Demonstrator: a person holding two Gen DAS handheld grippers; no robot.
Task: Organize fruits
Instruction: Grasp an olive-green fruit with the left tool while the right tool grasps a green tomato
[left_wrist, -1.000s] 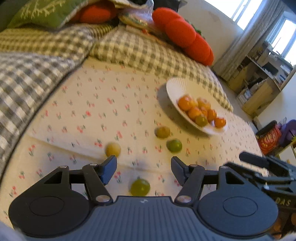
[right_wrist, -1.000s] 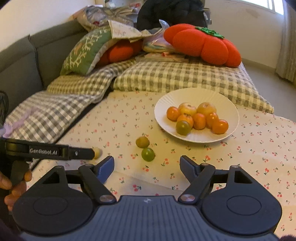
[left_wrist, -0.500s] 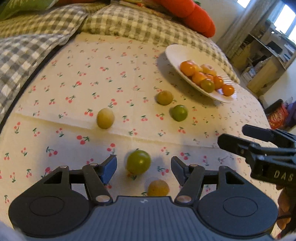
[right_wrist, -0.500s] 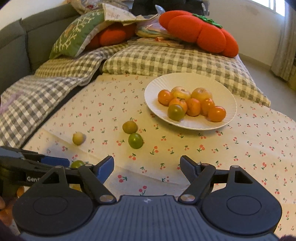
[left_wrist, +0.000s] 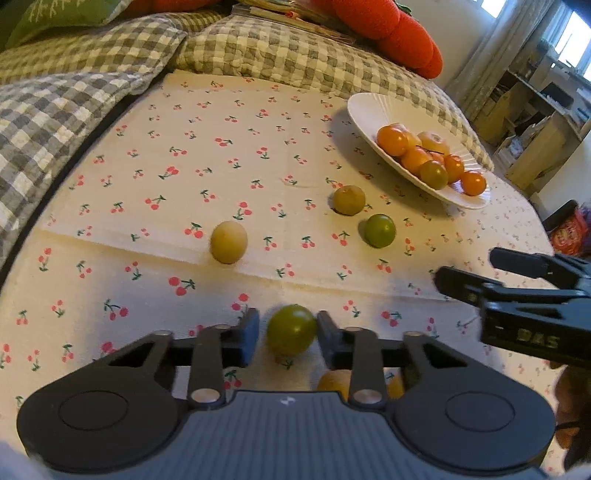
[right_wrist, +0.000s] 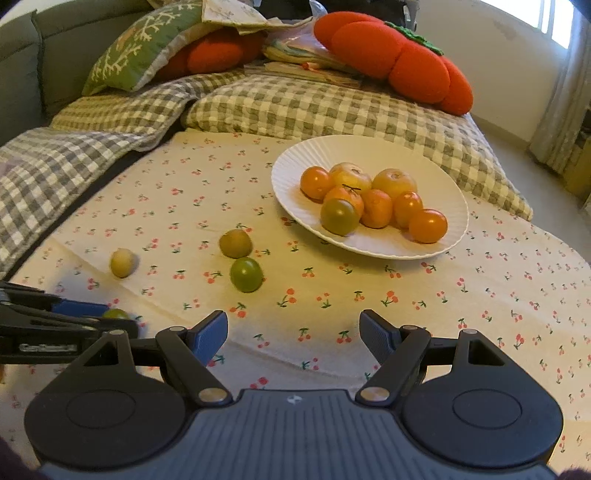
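A white plate (right_wrist: 436, 162) (left_wrist: 365, 114) holds several orange and yellow fruits and one green one. Loose on the cherry-print cloth lie a pale yellow fruit (left_wrist: 228, 242) (right_wrist: 122, 262), a brownish fruit (left_wrist: 349, 199) (right_wrist: 235, 243) and a green fruit (left_wrist: 380, 230) (right_wrist: 246, 274). My left gripper (left_wrist: 286, 332) has closed in around a green tomato (left_wrist: 291, 329) (right_wrist: 115, 314); a small gap shows on its left side. An orange fruit (left_wrist: 334, 384) lies partly hidden under its right finger. My right gripper (right_wrist: 293, 332) is open and empty, above the cloth in front of the plate.
Checked cushions (right_wrist: 295, 107) and a red tomato-shaped pillow (right_wrist: 399, 62) border the cloth at the back. The right gripper's body (left_wrist: 524, 306) shows at the right of the left wrist view. Shelves (left_wrist: 535, 110) stand beyond the bed.
My left gripper moved forward over the green tomato and its jaws narrowed around it. My right gripper drifted slightly closer to the plate and stayed open.
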